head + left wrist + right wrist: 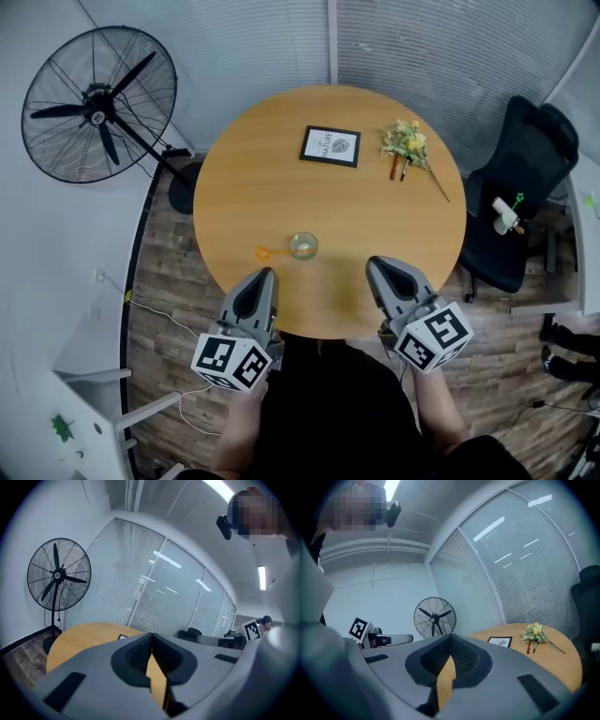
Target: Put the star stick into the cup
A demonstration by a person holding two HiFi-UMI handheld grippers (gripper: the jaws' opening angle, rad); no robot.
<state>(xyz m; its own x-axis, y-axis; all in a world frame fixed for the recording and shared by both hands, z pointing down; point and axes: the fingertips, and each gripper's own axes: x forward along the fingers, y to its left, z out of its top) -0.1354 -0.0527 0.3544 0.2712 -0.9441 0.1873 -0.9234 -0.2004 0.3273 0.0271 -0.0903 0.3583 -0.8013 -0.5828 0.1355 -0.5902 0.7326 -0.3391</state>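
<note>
The orange star stick [266, 251] lies flat on the table [281, 178], just left of the cup [303, 246]. The left gripper [265, 274] and right gripper [375, 263] hover at the near edge, fingers [133, 654] pressed together and empty, seemingly poised before a reach.

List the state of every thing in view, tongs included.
Left tongs: shut, empty.
Right tongs: shut, empty.
Cup: upright, no stick inside.
Star stick: lying flat by the cup.
Picture frame: lying flat.
Flowers: lying flat.
Fan: not spinning.
</note>
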